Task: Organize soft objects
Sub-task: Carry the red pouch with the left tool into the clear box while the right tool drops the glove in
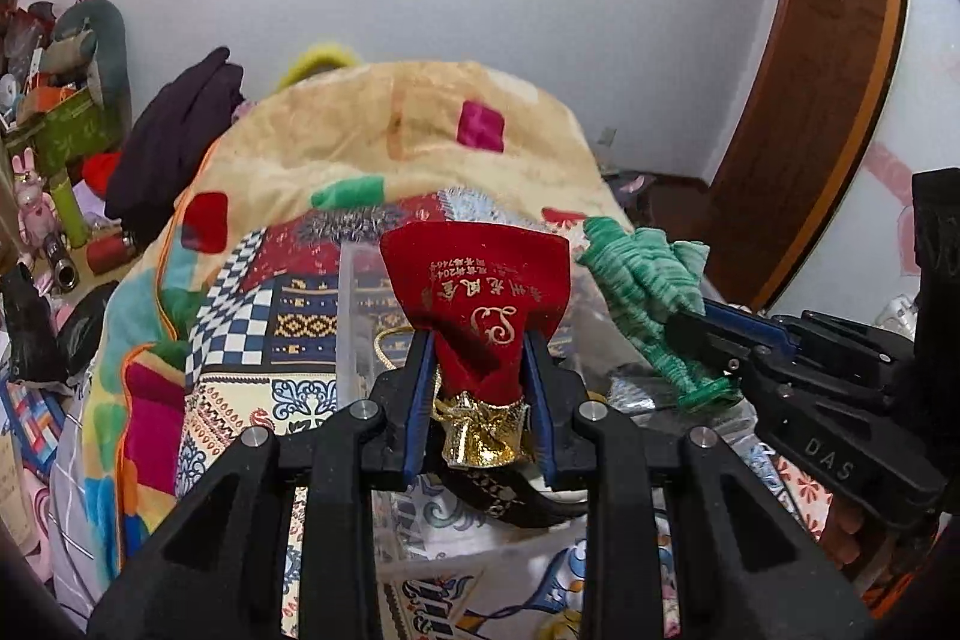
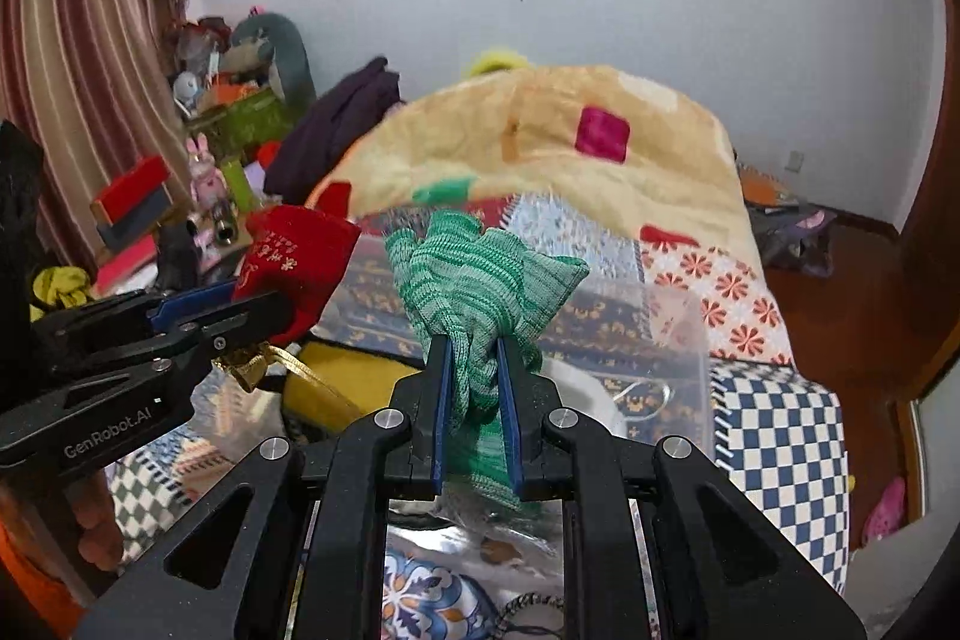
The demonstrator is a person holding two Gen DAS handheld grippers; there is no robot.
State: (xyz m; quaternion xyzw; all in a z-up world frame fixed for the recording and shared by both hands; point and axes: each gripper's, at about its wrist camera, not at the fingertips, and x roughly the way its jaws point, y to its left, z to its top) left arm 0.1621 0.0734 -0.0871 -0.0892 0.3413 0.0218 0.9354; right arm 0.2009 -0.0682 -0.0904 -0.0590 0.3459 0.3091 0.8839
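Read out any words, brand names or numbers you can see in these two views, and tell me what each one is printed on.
"DAS": on the right gripper body, in the left wrist view.
"GenRobot.AI": on the left gripper body, in the right wrist view.
Gold characters, digits and an emblem: on the red velvet pouch, upside down and too blurred to read.

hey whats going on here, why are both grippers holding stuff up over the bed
A person is sorting soft items with a handheld gripper in each hand. The left gripper is shut on a red velvet pouch with a gold neck, and the right gripper is shut on a green knit cloth. Both are held up above a clear plastic bin on the patterned bedspread. Neither item has been set down yet.
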